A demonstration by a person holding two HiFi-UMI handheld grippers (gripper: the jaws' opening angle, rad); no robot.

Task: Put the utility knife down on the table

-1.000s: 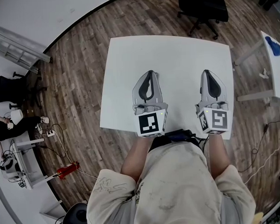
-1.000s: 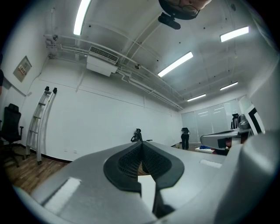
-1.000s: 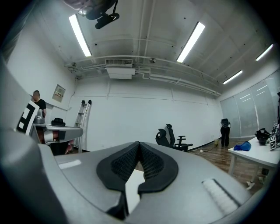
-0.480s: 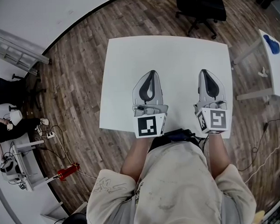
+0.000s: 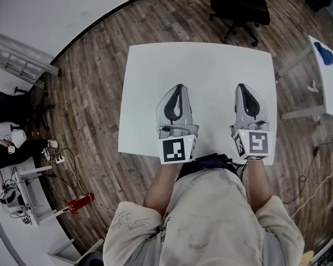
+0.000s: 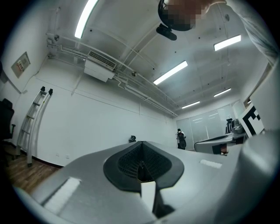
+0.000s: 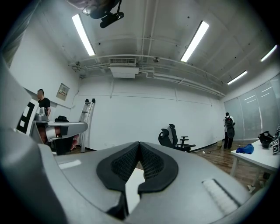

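No utility knife shows in any view. In the head view the white table (image 5: 207, 63) lies bare under both grippers. My left gripper (image 5: 178, 88) is held above the table's near left part, its jaws shut tip to tip with nothing between them; the left gripper view shows the same left gripper (image 6: 141, 142), tilted slightly up at the ceiling. My right gripper (image 5: 242, 87) hangs over the near right part, also shut and empty. In its own view the right gripper (image 7: 139, 143) points level across the room.
A black office chair (image 5: 240, 9) stands beyond the table's far edge. A second white table (image 5: 332, 80) with a blue thing (image 5: 326, 56) is at the right. A ladder (image 5: 19, 57) lies at the left; cables and a red tool (image 5: 80, 202) are on the wooden floor.
Both grippers have shifted only slightly; the right one sits a little further left over the table. Their jaws stay shut and empty.
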